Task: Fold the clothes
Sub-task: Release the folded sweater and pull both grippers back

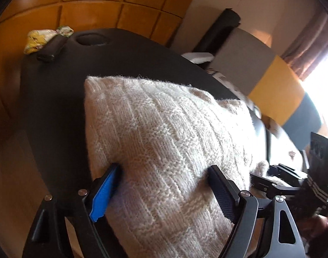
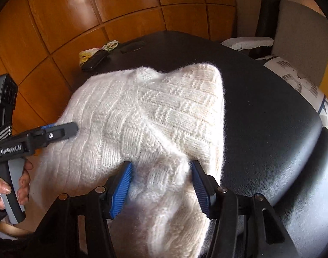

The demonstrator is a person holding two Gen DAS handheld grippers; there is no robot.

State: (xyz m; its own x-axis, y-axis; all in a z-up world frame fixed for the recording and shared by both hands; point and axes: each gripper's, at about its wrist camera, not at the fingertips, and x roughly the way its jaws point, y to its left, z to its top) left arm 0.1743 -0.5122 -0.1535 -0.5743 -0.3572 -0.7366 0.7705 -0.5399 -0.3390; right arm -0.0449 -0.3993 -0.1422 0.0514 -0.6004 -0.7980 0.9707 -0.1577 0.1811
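A cream knitted sweater (image 2: 146, 116) lies partly folded on a black table (image 2: 271, 111), with its near end hanging over the table's near edge toward the cameras. Its ribbed and basket-weave knit shows 1 diagonal fold edge running from the far middle down to the near right.

The right gripper (image 2: 161, 185) sits at that near end, its 2 blue-ribbed pads set either side of a bunched ridge of knit. The wool fills the gap and bulges between the pads, so the right gripper looks clenched on the sweater, though the fuzzy fibres blur the exact contact.

The left gripper (image 1: 164, 185) is over the left part of the sweater with its jaws spread wide. The sweater's surface lies flat between the blue pad on the left and the dark pad on the right, not pinched, so this tool is released. In the right wrist view the left gripper's fingertips reach in from the left and touch down on the sweater's left edge, and a hand (image 2: 11, 185) wraps the grey handle.

At the far left corner of the table a small dark case (image 1: 50, 50) rests beside a yellow patterned cloth (image 1: 41, 37). Behind the table stands a wood panelled wall (image 2: 82, 15), and to the far right a grey chair (image 2: 299, 36).
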